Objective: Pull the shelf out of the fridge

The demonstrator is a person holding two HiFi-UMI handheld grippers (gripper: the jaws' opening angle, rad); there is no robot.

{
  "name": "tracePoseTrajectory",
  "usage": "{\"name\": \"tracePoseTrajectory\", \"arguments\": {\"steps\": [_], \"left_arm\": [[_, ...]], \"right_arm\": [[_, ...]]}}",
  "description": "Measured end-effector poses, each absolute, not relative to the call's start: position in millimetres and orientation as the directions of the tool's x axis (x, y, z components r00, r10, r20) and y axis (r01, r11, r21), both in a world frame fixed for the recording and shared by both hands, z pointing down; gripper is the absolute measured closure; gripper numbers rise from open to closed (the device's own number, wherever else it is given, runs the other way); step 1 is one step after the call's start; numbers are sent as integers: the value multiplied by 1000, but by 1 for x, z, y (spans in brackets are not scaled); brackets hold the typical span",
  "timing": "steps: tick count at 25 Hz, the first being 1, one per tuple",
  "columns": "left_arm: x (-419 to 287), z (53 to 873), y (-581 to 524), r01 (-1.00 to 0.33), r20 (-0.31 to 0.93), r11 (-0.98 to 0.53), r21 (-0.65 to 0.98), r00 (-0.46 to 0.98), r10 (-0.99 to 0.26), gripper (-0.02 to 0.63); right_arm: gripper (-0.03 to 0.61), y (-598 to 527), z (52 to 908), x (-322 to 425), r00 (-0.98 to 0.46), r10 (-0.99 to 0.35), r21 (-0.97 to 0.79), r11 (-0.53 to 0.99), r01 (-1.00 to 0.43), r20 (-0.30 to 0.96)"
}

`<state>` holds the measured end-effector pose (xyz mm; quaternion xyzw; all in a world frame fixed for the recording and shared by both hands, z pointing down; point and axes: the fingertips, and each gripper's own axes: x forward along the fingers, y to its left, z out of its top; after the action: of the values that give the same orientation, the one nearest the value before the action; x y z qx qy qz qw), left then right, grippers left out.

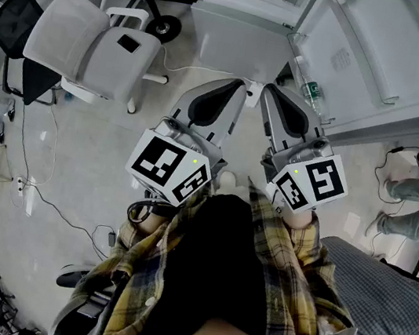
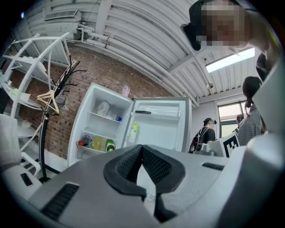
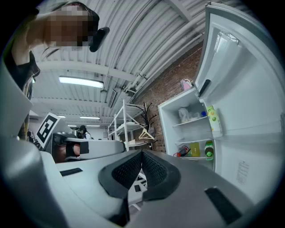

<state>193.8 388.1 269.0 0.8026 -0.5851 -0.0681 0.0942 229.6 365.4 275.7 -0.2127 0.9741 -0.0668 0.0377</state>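
Left gripper and right gripper sit clenched, empty, side by side; the open fridge stands ahead. Its lower shelf holds bottles.

I'm holding the grey two-jaw left gripper and its right gripper twin level, side by side, jaws pressed together.

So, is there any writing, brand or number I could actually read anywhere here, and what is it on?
No text can be read in any view.
Sticker on the fridge door: print too small to read.
Label of the bottle in that door: too blurred to read.
Marker cube: black and white squares only, no letters or numbers.
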Motion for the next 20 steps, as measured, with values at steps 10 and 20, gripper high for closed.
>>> {"name": "tracePoseTrajectory", "arguments": {"steps": [10, 20], "left_arm": [[197, 272, 385, -931, -4, -278, 236, 285, -959, 611], [206, 281, 388, -944, -7, -215, 252, 221, -975, 611]], "right_arm": [[558, 362, 280, 239, -904, -424, -168, 897, -410, -56], [558, 364, 291, 265, -914, -400, -203, 902, -381, -64]]}}
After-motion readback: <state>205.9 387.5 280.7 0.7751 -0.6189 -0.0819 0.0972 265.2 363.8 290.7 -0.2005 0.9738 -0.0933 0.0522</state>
